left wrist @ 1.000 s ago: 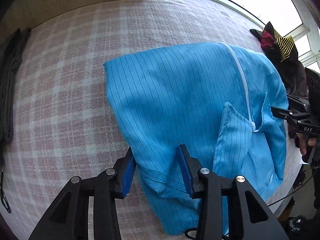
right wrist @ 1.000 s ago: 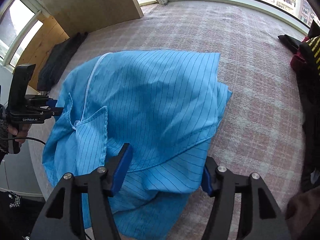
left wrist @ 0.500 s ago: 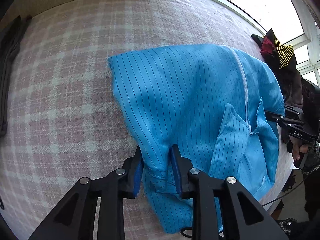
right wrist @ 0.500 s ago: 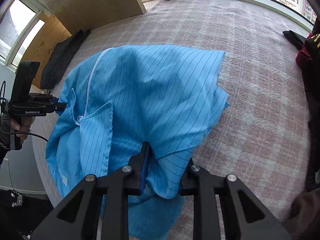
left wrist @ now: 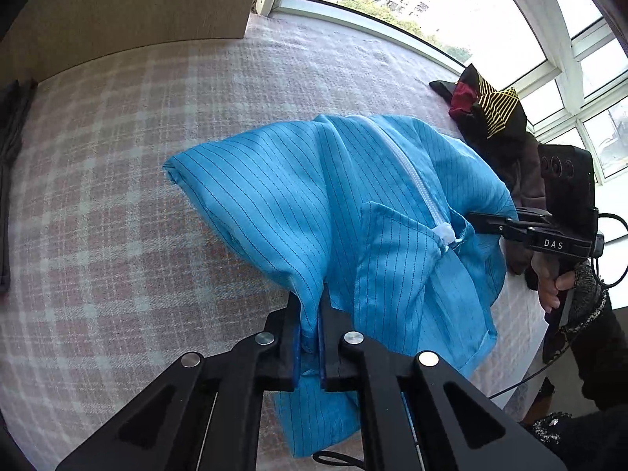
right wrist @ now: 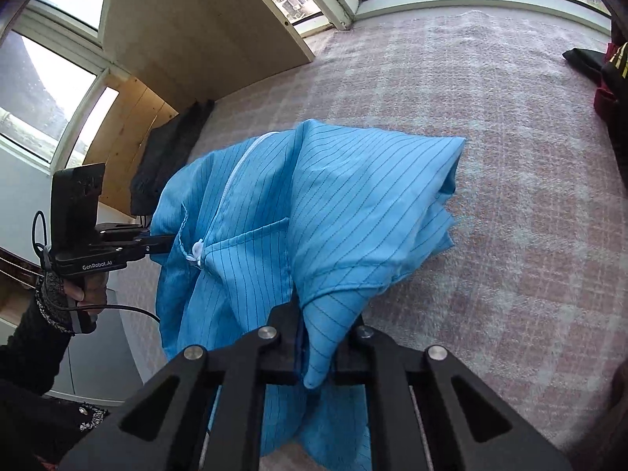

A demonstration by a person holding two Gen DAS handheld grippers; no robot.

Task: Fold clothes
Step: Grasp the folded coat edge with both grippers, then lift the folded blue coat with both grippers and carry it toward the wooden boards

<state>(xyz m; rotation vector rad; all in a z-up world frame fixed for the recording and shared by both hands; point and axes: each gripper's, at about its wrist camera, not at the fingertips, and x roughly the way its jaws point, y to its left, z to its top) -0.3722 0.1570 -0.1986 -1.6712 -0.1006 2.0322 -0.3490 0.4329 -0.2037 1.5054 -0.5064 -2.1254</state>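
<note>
A blue pinstriped garment (left wrist: 282,204) with a white zipper (left wrist: 412,180) lies partly on the pink plaid blanket (left wrist: 110,216), with its near edge raised. My left gripper (left wrist: 310,308) is shut on a fold of that near edge. My right gripper (right wrist: 320,324) is shut on the hem at the other side of the same blue garment (right wrist: 353,196). Each gripper also shows in the other's view, pinching the cloth near the collar: the right gripper (left wrist: 477,219) and the left gripper (right wrist: 165,241). The garment's lower part hangs below both grippers.
A heap of dark clothes with a yellow-striped and a red piece (left wrist: 490,114) sits at the blanket's right side. A dark folded garment (right wrist: 168,149) lies by the wooden board (right wrist: 188,39) on the left. Windows run along the far edge. A person's hand (right wrist: 90,290) holds the left gripper's handle.
Both grippers went from open to shut on the garment's near edge. They then rose, and the cloth lifted and bunched up off the blanket.
</note>
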